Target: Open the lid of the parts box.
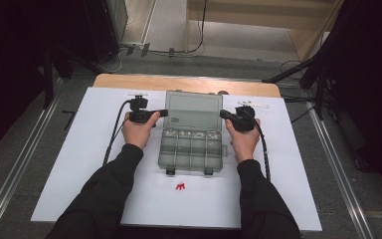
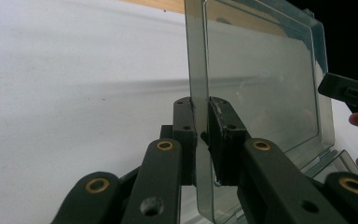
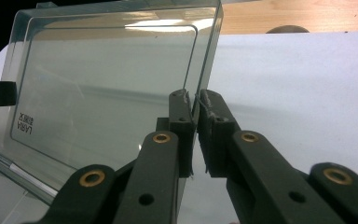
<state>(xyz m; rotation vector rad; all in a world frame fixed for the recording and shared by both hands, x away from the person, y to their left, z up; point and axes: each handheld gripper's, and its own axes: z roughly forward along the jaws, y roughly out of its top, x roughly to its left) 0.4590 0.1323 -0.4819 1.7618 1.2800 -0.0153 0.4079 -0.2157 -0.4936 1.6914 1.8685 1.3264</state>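
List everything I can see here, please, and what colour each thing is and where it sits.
compartment box: one, smoky clear plastic, middle of the sheet, open.
lid: one, smoky clear, raised at the box's far side, clamped on both side edges.
latches: two, dark, box's near edge.
red piece: one, small, on the sheet in front of the box.
white sheet: one, covering the table.
wooden table: one, edge showing beyond the sheet.
left tool: one, black, shut on the lid's left edge.
right tool: one, black, shut on its right edge.
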